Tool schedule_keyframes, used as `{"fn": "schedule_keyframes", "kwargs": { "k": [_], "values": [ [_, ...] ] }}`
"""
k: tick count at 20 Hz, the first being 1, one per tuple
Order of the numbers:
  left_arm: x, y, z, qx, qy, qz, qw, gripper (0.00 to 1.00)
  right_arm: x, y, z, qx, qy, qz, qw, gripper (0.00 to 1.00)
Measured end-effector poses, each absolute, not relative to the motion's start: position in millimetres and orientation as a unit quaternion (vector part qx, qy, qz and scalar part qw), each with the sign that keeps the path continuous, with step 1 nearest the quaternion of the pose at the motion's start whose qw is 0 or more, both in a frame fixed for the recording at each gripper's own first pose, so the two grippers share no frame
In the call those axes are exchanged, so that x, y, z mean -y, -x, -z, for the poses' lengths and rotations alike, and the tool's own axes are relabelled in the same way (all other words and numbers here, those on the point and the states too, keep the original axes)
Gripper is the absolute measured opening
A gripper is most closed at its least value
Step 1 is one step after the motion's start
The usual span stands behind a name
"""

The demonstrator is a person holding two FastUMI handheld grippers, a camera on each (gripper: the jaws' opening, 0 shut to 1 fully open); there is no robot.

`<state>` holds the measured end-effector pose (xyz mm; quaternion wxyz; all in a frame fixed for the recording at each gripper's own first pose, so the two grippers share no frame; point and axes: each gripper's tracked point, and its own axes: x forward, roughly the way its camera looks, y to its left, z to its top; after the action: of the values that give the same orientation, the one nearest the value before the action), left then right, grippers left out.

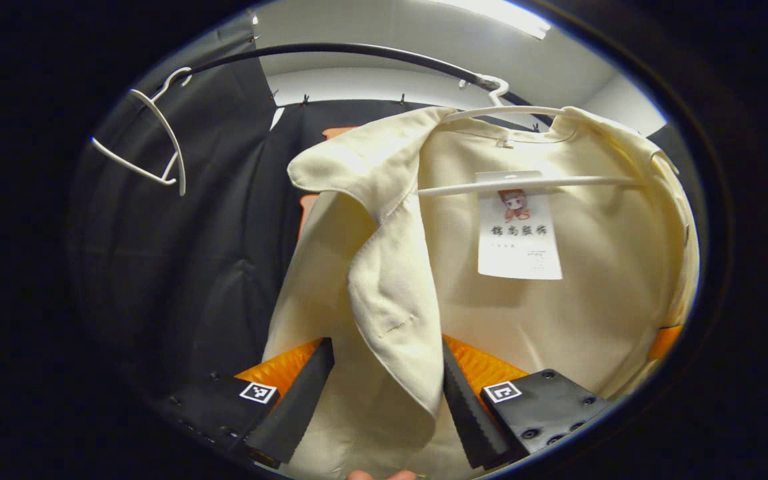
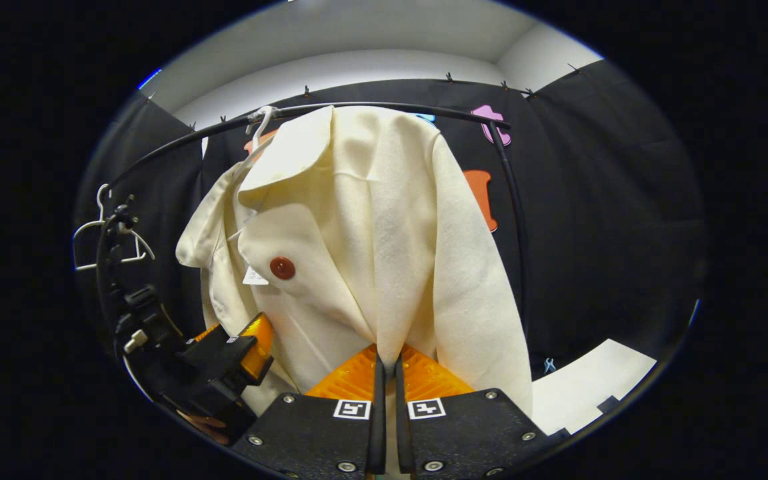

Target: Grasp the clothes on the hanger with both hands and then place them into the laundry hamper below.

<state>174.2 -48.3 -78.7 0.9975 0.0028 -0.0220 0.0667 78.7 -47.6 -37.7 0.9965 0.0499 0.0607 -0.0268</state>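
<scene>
The cream-coloured woollen coat (image 1: 557, 300) hangs on a thin white plastic hanger (image 1: 524, 183), and this hanger hangs on a curved black metal rail (image 1: 371, 52) above it. In the left gripper view the coat is open, so its inside and a white paper tag (image 1: 519, 227) under the hanger bar are visible. One front lapel of the coat falls down between the fingers of the left gripper (image 1: 384, 400). These fingers stand wide apart, one on each side of the lapel, and I cannot tell if they touch the cloth.

In the right gripper view the coat (image 2: 384, 233) shows its outside, with a round dark red button (image 2: 282, 267) on the front. The right gripper (image 2: 387, 373) is closed narrowly, and a fold of the coat's sleeve is pinched between its two fingers. To the left of the coat, low down, the left gripper (image 2: 237, 353) appears beside the cloth.

A second white hanger (image 1: 151, 140), empty, hangs on the same rail, well apart from the coat.
</scene>
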Motion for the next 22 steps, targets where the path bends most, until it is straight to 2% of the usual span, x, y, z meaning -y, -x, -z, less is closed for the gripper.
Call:
{"fn": "schedule_keyframes", "kwargs": {
  "k": [3, 6, 7, 12, 13, 15, 16, 17, 20, 22],
  "values": [
    [21, -182, 67, 0.040, -0.062, -0.097, 0.993, 0.94, 49, -77, 35, -0.059, -0.046, 0.024, 0.997, 0.06],
    [-13, -179, 49, 0.049, -0.110, -0.124, 0.985, 0.27, 53, -73, 31, -0.052, -0.046, 0.021, 0.997, 0.06],
    [-25, -175, 42, 0.051, -0.129, -0.131, 0.982, 0.14, 55, -71, 27, -0.044, -0.044, 0.024, 0.998, 0.06],
    [-80, -166, -19, 0.099, -0.244, -0.192, 0.945, 0.14, 76, -50, -16, 0.025, -0.011, 0.054, 0.998, 0.03],
    [-89, -166, -29, 0.106, -0.258, -0.203, 0.939, 0.12, 79, -46, -26, 0.037, -0.010, 0.056, 0.998, 0.03],
    [-99, -170, -47, 0.117, -0.281, -0.214, 0.928, 0.15, 85, -40, -43, 0.055, -0.015, 0.057, 0.997, 0.03],
    [-101, -177, -50, 0.114, -0.283, -0.213, 0.928, 0.12, 86, -38, -49, 0.059, -0.018, 0.050, 0.997, 0.03],
    [-101, -183, -48, 0.111, -0.281, -0.209, 0.930, 0.15, 89, -31, -51, 0.063, -0.020, 0.044, 0.997, 0.03],
    [-98, -196, -54, 0.108, -0.290, -0.205, 0.928, 0.12, 87, -5, -72, 0.083, -0.036, 0.010, 0.996, 0.03],
    [-100, -198, -61, 0.113, -0.286, -0.210, 0.928, 0.15, 86, 4, -85, 0.102, -0.036, -0.010, 0.994, 0.03]
  ]
}}
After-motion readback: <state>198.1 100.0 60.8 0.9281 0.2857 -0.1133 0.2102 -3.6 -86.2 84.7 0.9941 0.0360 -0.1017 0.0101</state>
